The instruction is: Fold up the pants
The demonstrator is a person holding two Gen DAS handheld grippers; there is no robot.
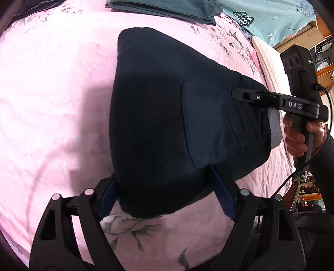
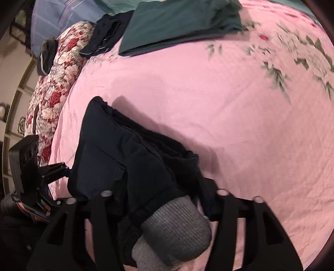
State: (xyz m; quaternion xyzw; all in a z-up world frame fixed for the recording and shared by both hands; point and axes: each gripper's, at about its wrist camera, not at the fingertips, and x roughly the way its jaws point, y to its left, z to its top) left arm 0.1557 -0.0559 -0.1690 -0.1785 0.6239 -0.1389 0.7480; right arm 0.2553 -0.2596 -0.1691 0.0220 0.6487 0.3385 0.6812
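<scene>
The dark navy pants lie folded into a compact bundle on the pink floral bedsheet. A patch pocket faces up and a grey ribbed cuff sticks out at one end. My left gripper is open, its blue-padded fingers straddling the near edge of the bundle. My right gripper is open around the cuff end of the pants. It also shows in the left wrist view, lying over the right edge of the bundle.
A folded teal garment and dark clothes lie at the far side of the bed. A rose-patterned quilt runs along one edge. A light blue pillow sits at the far corner.
</scene>
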